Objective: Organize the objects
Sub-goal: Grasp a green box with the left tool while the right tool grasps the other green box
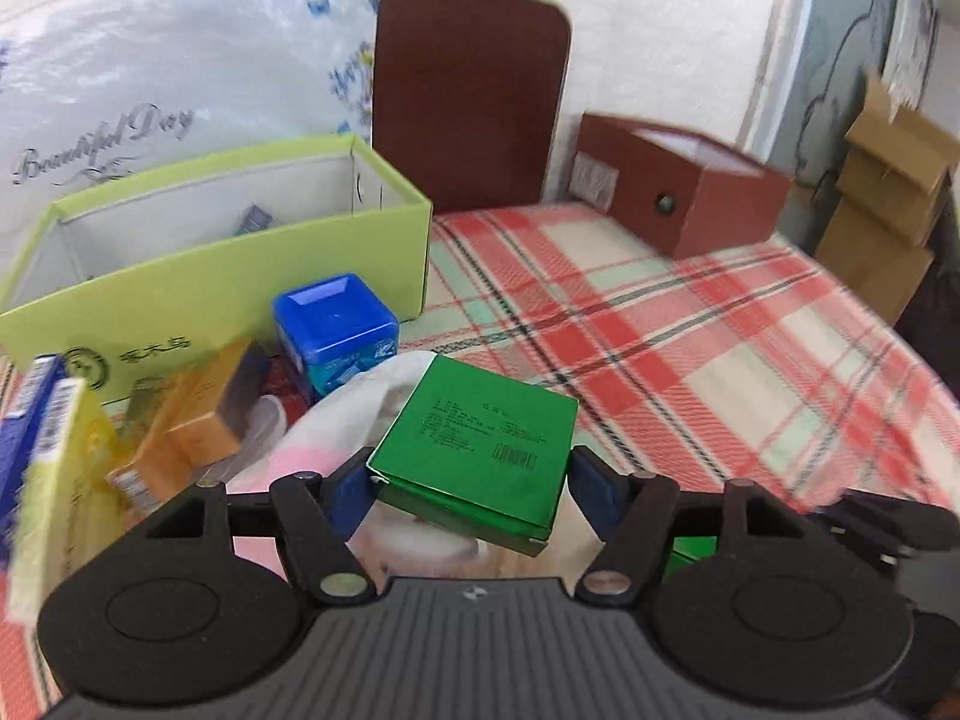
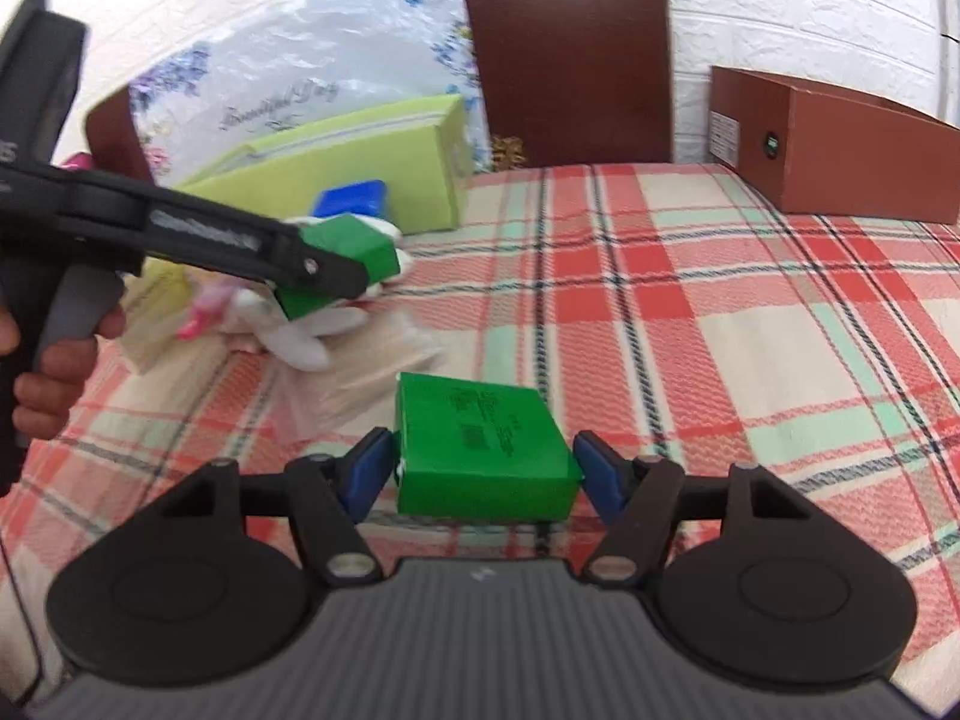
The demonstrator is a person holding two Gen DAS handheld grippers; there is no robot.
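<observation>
Left wrist view: left gripper (image 1: 471, 480) clamps 1 green box (image 1: 480, 450), lifted. Right gripper (image 2: 483, 474) clamps another green box (image 2: 480, 456). Step: carrying; next, lime bin (image 1: 240, 276).

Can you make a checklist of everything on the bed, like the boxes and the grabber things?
Surface: plaid red, white and green cloth.
Job's things: two green boxes, one in the left gripper, one in the right gripper; open lime box; open brown box.
Clutter: blue cube tub, orange packets, yellow and blue carton, white plastic bag.
Grippers: both closed on their green boxes; the left one's box is lifted off the cloth.
Cables: nothing seen.
Surroundings: brown headboard, floral bag, white brick wall, cardboard boxes.
</observation>
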